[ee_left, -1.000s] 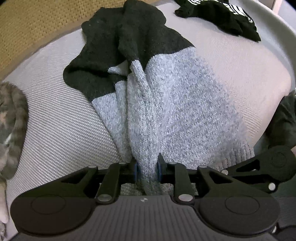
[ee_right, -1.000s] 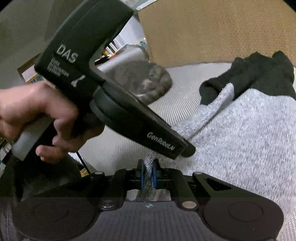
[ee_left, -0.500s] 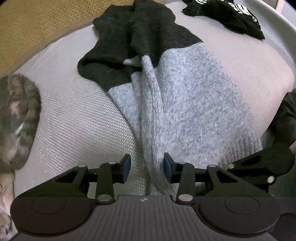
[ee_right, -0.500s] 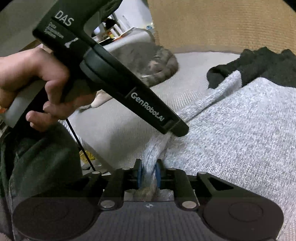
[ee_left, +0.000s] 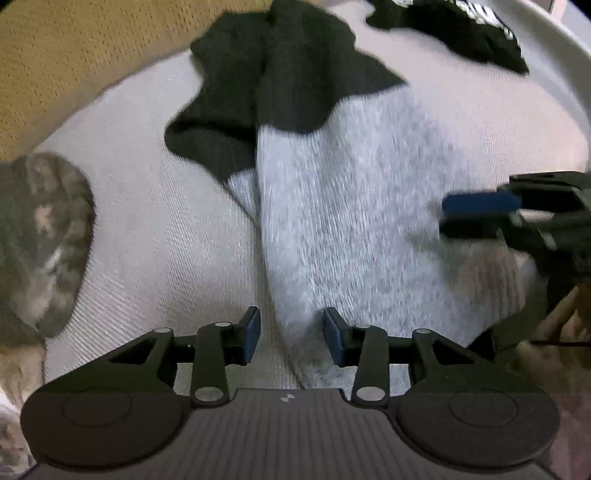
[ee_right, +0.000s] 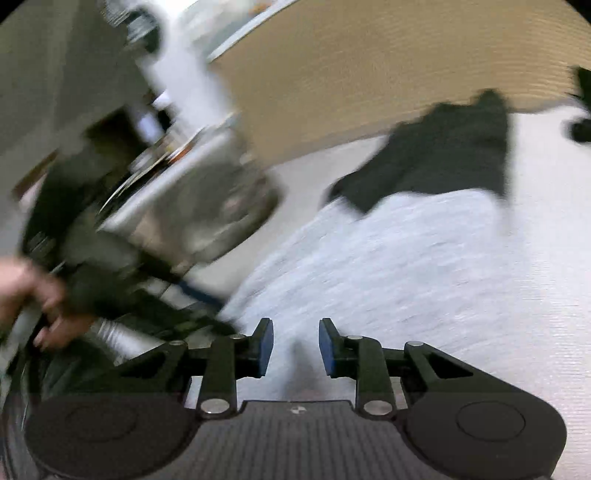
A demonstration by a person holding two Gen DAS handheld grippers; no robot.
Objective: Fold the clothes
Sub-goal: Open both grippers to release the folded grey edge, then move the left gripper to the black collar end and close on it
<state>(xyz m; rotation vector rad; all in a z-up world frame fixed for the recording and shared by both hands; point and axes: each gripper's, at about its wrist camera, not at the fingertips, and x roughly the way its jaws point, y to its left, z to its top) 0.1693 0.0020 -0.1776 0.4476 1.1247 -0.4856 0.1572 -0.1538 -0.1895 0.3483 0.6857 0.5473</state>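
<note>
We have both jaws apart: left gripper (ee_left: pixel 291 338) straddles the folded edge of the grey-and-black knitted sweater (ee_left: pixel 343 206) on the pale bed (ee_left: pixel 147 236); right gripper (ee_right: pixel 295 349), just opening, holds nothing. The loose fold could spring back.

Grey-and-black knit sweater (ee_left: pixel 351 192) lies on pale woven cushion (ee_left: pixel 147 229), black end toward tan mesh backrest (ee_left: pixel 74 55) behind, w/ furry tabby cat (ee_left: pixel 40 236) on cushion's left, crumpled black garment (ee_left: pixel 461 33) far right behind sweater, left gripper (ee_left: pixel 291 334) straddling sweater's near fold.
</note>
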